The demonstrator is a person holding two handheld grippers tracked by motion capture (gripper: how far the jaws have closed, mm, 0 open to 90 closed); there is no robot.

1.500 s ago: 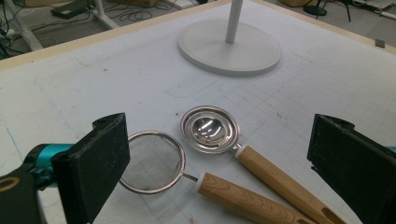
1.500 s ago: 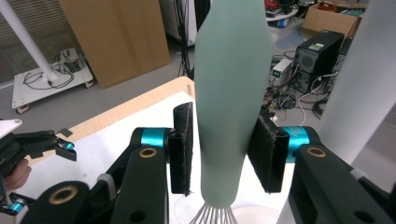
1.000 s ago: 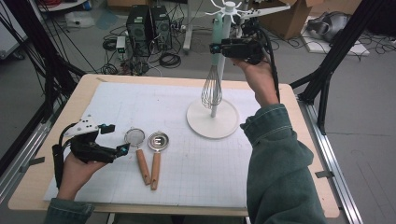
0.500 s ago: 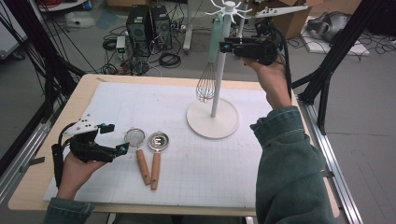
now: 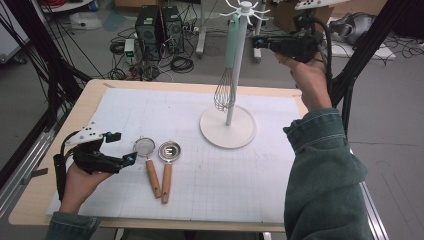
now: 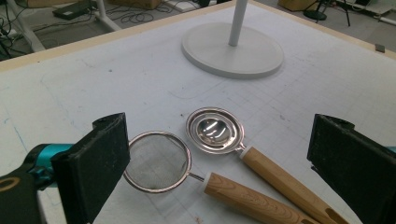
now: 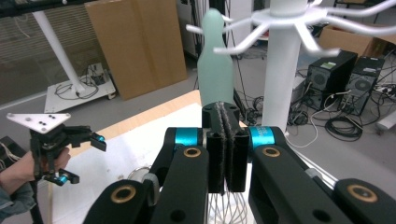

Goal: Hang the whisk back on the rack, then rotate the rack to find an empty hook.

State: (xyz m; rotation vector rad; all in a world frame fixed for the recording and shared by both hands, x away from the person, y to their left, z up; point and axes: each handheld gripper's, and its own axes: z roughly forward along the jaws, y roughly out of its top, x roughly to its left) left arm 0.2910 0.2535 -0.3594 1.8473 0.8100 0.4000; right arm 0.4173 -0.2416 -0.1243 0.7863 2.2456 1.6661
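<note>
Mint-handled whisk (image 5: 227,75) now hangs on the stand (image 5: 234,60); right gripper (image 5: 257,43) has let go, backed off and just closed empty, left gripper (image 5: 122,147) wide apart.

This is a lab or workshop set up for recording. A wooden table (image 5: 45,200) covered with a gridded mat (image 5: 225,190) stands on a grey floor strewn with cables (image 5: 180,62), beside computer towers (image 5: 160,27), cardboard boxes (image 7: 140,42) and black frame struts (image 5: 30,60).
</note>
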